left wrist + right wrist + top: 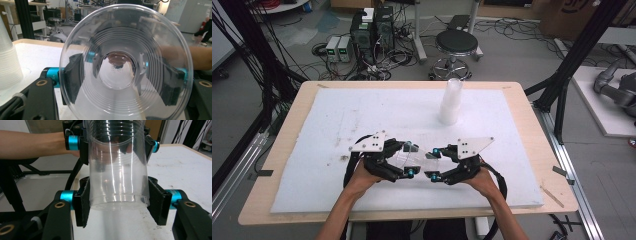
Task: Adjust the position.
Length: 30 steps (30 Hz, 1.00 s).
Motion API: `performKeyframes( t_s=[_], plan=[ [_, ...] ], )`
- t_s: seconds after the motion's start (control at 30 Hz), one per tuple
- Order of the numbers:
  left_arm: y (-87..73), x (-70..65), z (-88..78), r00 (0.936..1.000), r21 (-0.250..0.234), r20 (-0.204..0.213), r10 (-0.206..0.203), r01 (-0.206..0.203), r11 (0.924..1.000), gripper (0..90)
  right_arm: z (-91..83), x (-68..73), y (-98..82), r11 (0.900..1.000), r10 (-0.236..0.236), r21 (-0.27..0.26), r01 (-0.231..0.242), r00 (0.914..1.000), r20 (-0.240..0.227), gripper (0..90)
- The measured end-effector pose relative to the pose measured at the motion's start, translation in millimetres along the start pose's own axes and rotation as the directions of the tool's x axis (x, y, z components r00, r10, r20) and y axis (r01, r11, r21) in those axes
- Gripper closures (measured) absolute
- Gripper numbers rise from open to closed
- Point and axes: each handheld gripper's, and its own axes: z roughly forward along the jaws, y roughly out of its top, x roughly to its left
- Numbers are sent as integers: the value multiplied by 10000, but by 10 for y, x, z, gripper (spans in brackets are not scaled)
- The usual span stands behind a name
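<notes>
left gripper [410,160]: jaws closing on the rim end of a clear plastic cup [419,159], pads pressing both sides near the wide mouth; in the left gripper view the cup [125,67] is facing mouth-on, ribbed walls running down to the base
right gripper [435,162]: jaws clamping the base end of the same cup; in the right gripper view the pads [84,202] are sitting against the cup's bottom rim [117,195] on both sides
cup position: lying on its side, being held between the two grippers, near the front middle of the white foam mat [337,110]; touching the mat or not, cannot tell
hands: left hand [362,175] and right hand [482,179] gripping the tools from the bottom edge
cup stack [451,102]: standing upright at the far middle of the mat, well apart from the grippers
table [532,125]: wooden top showing around the mat
stool [456,45]: standing on the floor beyond the table
</notes>
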Motion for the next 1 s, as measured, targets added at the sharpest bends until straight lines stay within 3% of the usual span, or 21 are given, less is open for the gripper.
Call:
performKeyframes(
  t_s=[0.07, 0.1, 0.13, 0.17, 0.33, 0.47, 0.5, 0.6, 0.67, 0.7, 0.73, 0.8, 0.83, 0.9, 0.93, 0.97, 1.0],
  plan=[
    [0, -2, 0, 10000, 33, -7, 6, -6, 10000, 303, 0, -1, 1, 10000, -57, 33, 56, 10000, 73, 415],
    [0, -1, -3, 10000, 58, -48, 5, -4, 10000, 304, 21, 9, 1, 9994, -127, 315, 121, 9997, 191, 248],
    [3, 1, -11, 10000, 74, -64, 29, -29, 10000, 303, 40, 18, 7, 9982, 15, 603, -45, 9987, 501, 163],
    [4, 1, -14, 10000, 72, -79, 27, -27, 10000, 304, 56, 13, 13, 9939, 221, 1063, -311, 9961, 852, 134],
    [8, 1, -42, 9994, 377, -318, 100, -88, 9992, 303, 61, 48, -17, 9848, 253, 1663, -501, 9886, 1486, 134],
    [49, 17, -100, 9969, 1001, -768, 191, -114, 9949, 304, -5, 45, -70, 9805, 456, 1750, -891, 9700, 2387, 134],
    [67, 26, -117, 9959, 1186, -874, 244, -139, 9928, 304, -33, 45, -99, 9759, 572, 1851, -1155, 9541, 2940, 134],
    [132, 58, -151, 9924, 1891, -1173, 374, -147, 9818, 303, -115, 29, -196, 9683, 758, 1915, -1601, 9196, 3855, 134],
    [170, 85, -173, 9913, 2197, -1219, 496, -218, 9753, 301, -199, 24, -283, 9629, 963, 1842, -1971, 8890, 4477, 134],
    [200, 107, -191, 9902, 2442, -1265, 594, -270, 9694, 302, -230, 25, -311, 9598, 1038, 1836, -2121, 8766, 4699, 134],
    [226, 130, -200, 9887, 2692, -1336, 685, -304, 9626, 302, -282, 29, -356, 9568, 1091, 1803, -2280, 8566, 5043, 134],
    [275, 178, -212, 9866, 3087, -1424, 802, -327, 9506, 303, -352, 31, -418, 9523, 1234, 1723, -2519, 8341, 5376, 134],
    [299, 202, -213, 9858, 3279, -1471, 809, -286, 9443, 303, -393, 32, -460, 9481, 1333, 1676, -2703, 8162, 5622, 134],
    [337, 250, -210, 9827, 3829, -1525, 1051, -393, 9230, 304, -449, 35, -520, 9392, 1496, 1645, -3015, 7902, 5943, 134],
    [360, 280, -200, 9815, 4177, -1537, 1142, -402, 9077, 304, -470, 34, -541, 9361, 1521, 1656, -3102, 7818, 6047, 134],
    [374, 301, -190, 9810, 4393, -1539, 1181, -391, 8975, 305, -501, 37, -575, 9311, 1615, 1601, -3277, 7641, 6246, 134],
    [387, 323, -177, 9794, 4666, -1544, 1299, -436, 8834, 305, -523, 34, -603, 9294, 1695, 1532, -3359, 7569, 6311, 134]
  ],
)
